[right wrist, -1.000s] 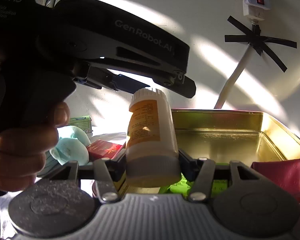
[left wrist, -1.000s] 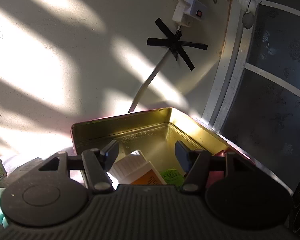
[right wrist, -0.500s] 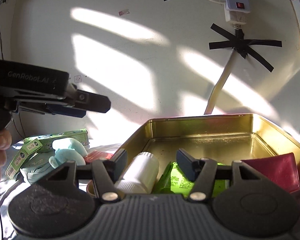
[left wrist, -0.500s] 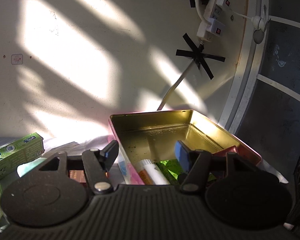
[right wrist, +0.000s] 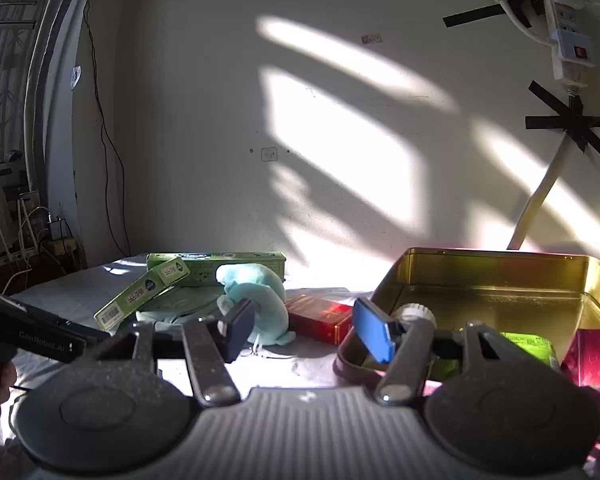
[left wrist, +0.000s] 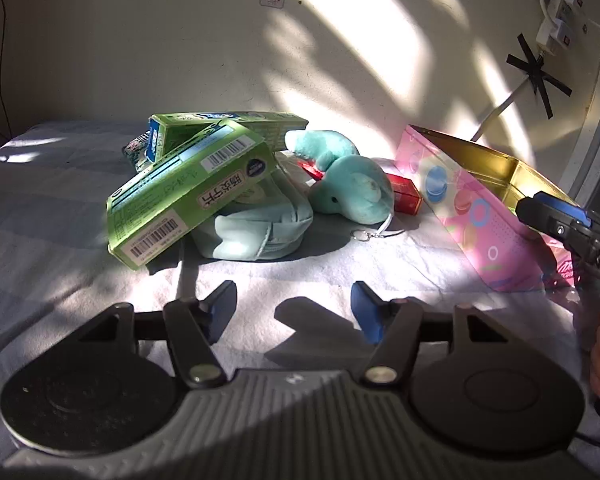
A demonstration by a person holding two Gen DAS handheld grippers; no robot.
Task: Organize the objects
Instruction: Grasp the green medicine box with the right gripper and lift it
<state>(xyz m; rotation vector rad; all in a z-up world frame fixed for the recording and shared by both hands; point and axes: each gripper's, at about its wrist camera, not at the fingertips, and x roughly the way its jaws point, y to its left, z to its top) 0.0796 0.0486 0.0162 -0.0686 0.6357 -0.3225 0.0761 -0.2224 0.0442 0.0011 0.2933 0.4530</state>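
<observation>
White bottle (right wrist: 414, 314) in tin (right wrist: 496, 258), right view only.

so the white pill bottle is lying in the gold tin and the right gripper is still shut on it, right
Not quite. The white pill bottle does lie in the gold tin, but the right gripper is open and holds nothing, jaws spread wide. The right wrist view shows it.

Black grippers, blue-padded fingers (left wrist: 366, 316), "GenRobot.AI" lettering.

Cloth-covered surface (left wrist: 52, 208) bearing a tin (left wrist: 476, 216), red box (left wrist: 406, 196), plush (left wrist: 348, 184), pouch (left wrist: 260, 232) and green boxes (left wrist: 188, 188), the nearer leaning on the pouch.
</observation>
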